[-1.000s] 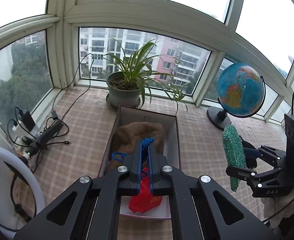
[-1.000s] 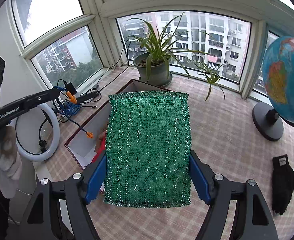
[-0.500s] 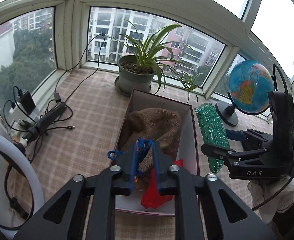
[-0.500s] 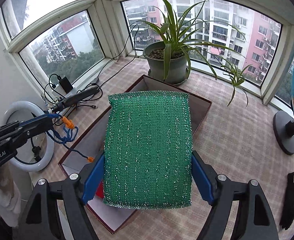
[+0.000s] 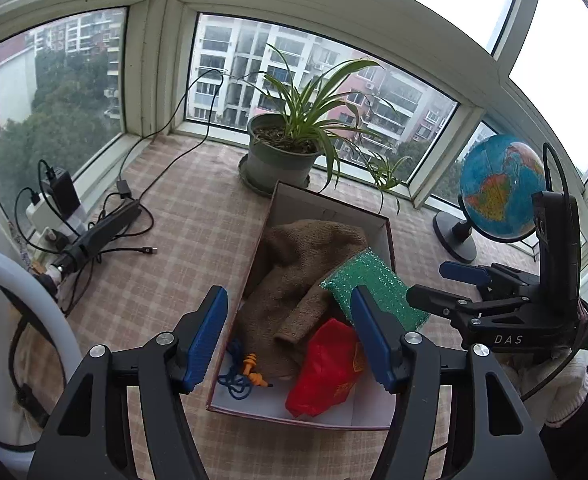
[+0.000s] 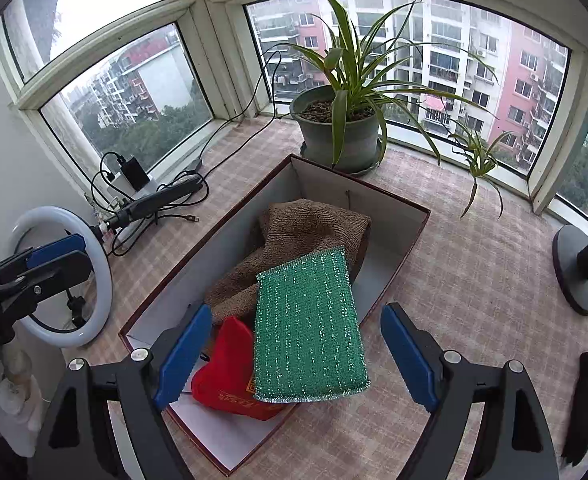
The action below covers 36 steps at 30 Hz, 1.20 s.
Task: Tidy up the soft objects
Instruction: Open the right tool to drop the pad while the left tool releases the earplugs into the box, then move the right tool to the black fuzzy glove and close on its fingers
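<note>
A big open box (image 6: pixel 390 216) sits on the checked cloth (image 6: pixel 474 280) by the window. It is dark red outside and white inside. A brown fuzzy towel (image 6: pixel 306 224) lies bunched up in the far half of the box. A green sparkly sponge (image 6: pixel 308 324) lies on top of the towel, and its near end rests on the box's right rim. A red soft pouch (image 6: pixel 226 372) with gold letters sits in the near part, tucked partly under the sponge. A blue cord with orange earplugs (image 5: pixel 246 374) lies in the near left corner.

The left gripper (image 5: pixel 290 332) is opening above the box, with nothing between its blue pads. The right gripper (image 6: pixel 294 360) is opening too; its pads stand clear of the sponge on both sides.
</note>
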Available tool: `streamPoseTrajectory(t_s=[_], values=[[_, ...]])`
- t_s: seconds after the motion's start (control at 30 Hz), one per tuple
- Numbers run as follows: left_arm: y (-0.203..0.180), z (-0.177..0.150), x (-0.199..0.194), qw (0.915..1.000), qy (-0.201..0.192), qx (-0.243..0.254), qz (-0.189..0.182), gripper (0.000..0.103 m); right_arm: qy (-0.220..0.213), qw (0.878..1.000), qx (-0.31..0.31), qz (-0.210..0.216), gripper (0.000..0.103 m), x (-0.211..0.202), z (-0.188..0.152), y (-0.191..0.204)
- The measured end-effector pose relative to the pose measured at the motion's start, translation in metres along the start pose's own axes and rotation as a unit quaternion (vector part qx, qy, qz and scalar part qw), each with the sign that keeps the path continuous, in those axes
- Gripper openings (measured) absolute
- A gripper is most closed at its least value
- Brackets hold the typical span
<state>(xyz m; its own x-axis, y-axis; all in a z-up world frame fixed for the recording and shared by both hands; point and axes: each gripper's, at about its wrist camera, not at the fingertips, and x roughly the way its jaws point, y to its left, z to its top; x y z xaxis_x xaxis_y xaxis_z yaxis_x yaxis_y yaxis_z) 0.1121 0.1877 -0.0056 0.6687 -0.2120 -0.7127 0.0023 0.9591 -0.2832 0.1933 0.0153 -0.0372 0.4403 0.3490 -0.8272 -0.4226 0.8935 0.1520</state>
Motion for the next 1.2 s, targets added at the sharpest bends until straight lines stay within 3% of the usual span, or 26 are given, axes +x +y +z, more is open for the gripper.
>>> streamPoseTrajectory(t_s=[0.3,0.6,0.9,1.2], values=[[-0.023,-0.008,-0.001,0.9998,0.003,0.007,-0.019,0.063,-0.021,0.999,0.039,-0.001,0.084,-0.036,-0.038,-0.039],[-0.103,-0.023,0.013,0.9965,0.014,0.063,-0.054,0.063,-0.047,0.990,0.128,-0.024,0.084,-0.097,-0.103,-0.139],[-0.189,-0.040,0.043,0.9891,0.046,0.102,-0.095,0.063,-0.064,0.970,0.227,-0.064,0.084,-0.150,-0.185,-0.257],[-0.281,-0.057,0.094,0.9775,0.092,0.142,-0.126,0.063,-0.061,0.949,0.299,-0.082,0.084,-0.172,-0.252,-0.354]])
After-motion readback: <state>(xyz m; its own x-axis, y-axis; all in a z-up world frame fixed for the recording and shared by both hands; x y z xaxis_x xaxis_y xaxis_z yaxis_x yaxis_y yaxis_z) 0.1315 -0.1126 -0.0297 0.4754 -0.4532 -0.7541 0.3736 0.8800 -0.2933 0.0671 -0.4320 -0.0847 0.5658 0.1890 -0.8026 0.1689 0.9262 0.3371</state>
